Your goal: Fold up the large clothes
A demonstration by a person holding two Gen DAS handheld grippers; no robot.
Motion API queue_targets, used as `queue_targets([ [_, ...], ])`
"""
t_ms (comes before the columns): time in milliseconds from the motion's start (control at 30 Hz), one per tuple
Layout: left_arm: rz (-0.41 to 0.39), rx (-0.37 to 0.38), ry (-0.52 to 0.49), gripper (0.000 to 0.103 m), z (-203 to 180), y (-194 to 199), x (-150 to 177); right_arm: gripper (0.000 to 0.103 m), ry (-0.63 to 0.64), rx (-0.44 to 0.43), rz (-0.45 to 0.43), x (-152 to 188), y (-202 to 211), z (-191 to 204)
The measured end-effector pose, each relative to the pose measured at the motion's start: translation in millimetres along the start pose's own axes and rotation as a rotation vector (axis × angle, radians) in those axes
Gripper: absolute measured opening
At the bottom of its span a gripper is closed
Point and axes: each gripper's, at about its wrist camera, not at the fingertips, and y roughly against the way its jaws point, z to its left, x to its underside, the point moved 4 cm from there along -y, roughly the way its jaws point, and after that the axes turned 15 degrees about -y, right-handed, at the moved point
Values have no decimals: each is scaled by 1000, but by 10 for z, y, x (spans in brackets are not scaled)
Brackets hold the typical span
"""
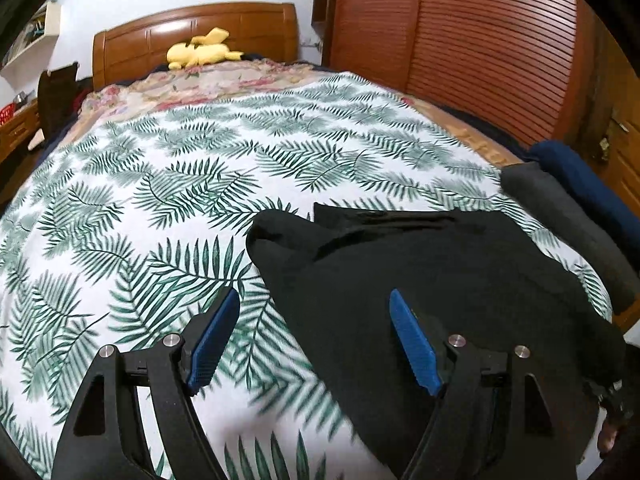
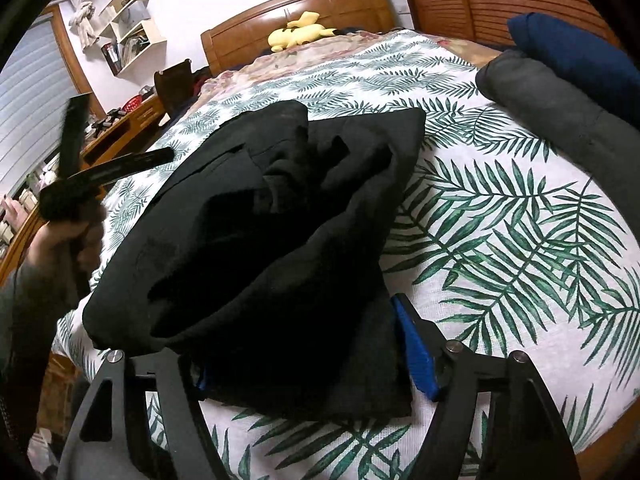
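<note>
A black garment (image 1: 432, 276) lies folded in a thick bundle on the leaf-print bedspread (image 1: 168, 184); it also shows in the right wrist view (image 2: 264, 232). My left gripper (image 1: 316, 312) is open and empty, its blue pads spread wide over the garment's left edge. It shows in the right wrist view (image 2: 116, 140) raised above the bed beside the garment. My right gripper (image 2: 304, 344) is open, with its jaws spread around the near end of the garment. Its left pad is hidden under the cloth.
A grey folded garment (image 1: 568, 224) and a navy one (image 1: 588, 184) lie stacked at the bed's right edge, also in the right wrist view (image 2: 552, 96) (image 2: 576, 44). A yellow plush toy (image 1: 200, 50) lies by the wooden headboard (image 1: 192, 32). A louvred wardrobe (image 1: 460, 40) stands right; a desk (image 2: 120, 128) stands left.
</note>
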Motion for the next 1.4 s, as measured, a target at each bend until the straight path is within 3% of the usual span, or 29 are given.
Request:
queue_targets([
  [300,64,24,47,78,195,-466,-55,74,16,-7,-2,44,-41,4],
  [633,80,43,52,79,186,-669,-91,75,23,-6,0,55,-87,44],
  [767,83,76,105,79,222,-736,-89,75,27,18,12,45,-110,80],
  [900,92,126,152,66,215,-791,-74,74,16,13,31,30,-127,111],
  [1067,121,154,160,40,174,-790,-110,54,-1,-35,62,13,-155,168],
  [1133,135,146,158,25,174,-775,-121,42,-5,-68,73,11,-147,188],
  [1233,137,129,132,18,150,-694,-149,24,22,-84,46,-9,-77,205],
  [1400,100,63,83,15,92,-372,-280,16,42,-135,-14,-172,105,205],
])
